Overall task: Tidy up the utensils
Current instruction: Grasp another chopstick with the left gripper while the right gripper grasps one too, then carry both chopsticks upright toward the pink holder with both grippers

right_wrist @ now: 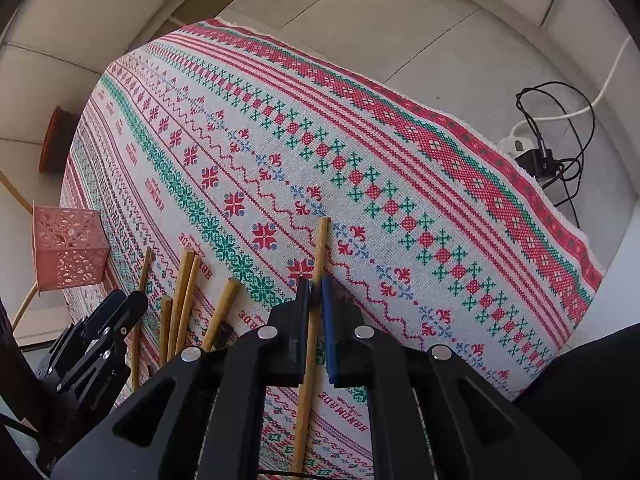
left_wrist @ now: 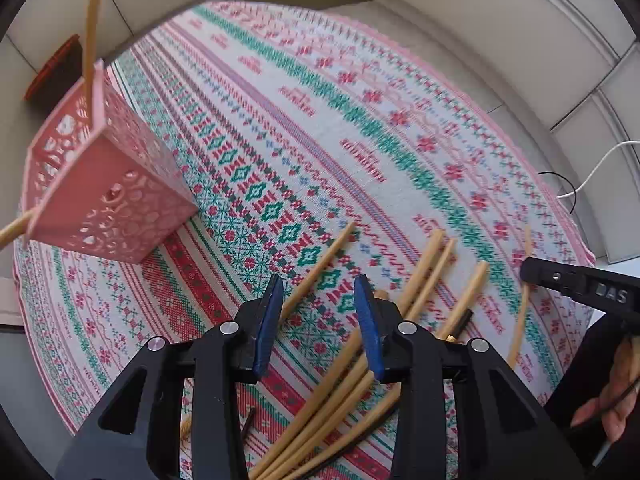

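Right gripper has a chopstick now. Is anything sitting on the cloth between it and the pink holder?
Yes. The right gripper is shut on a single wooden chopstick. The loose wooden chopsticks and the left gripper lie between it and the pink perforated plastic holder. Carried above them, the path looks open.

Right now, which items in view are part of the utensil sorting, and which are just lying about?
Job:
- single chopstick clamped in the right gripper
- loose chopsticks on the tablecloth
- pink perforated holder, chopsticks already in it
- left gripper, jaws open, empty

Lying about:
- power strip and black adapter with cables on the floor
- red-brown object by the wall
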Demonstrator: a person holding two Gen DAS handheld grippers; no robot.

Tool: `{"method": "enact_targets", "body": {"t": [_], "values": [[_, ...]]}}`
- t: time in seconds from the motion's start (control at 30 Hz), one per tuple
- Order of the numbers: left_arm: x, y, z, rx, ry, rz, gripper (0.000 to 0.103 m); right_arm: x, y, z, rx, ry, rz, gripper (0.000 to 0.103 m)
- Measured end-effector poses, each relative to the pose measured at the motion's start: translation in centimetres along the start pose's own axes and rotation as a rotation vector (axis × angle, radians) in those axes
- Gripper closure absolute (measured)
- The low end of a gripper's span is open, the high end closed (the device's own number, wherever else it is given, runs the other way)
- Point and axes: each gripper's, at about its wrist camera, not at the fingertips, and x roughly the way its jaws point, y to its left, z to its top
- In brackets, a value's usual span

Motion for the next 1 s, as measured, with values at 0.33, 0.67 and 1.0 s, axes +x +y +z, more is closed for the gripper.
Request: {"method": "enact_targets", "body": {"t": [0.33,0.67,1.0], "values": [[0.5,0.4,-0.4,0.016,-0.011,-0.003,0.094,0.2,0.7,0.2,-0.007,-0.050,0.063,0.098],[-12.6,1.5,-5.8,-0.060,-0.352,-0.011,0.095,-9.1,2.2,-2.8,-0.234,-0.260,0.259,0.097],[-22.5,3.0,-10.2,-0.256,-0.649,-0.105,0.099,-19.1,5.0,-8.4,-0.488,-0.460,0.368,0.097]]}}
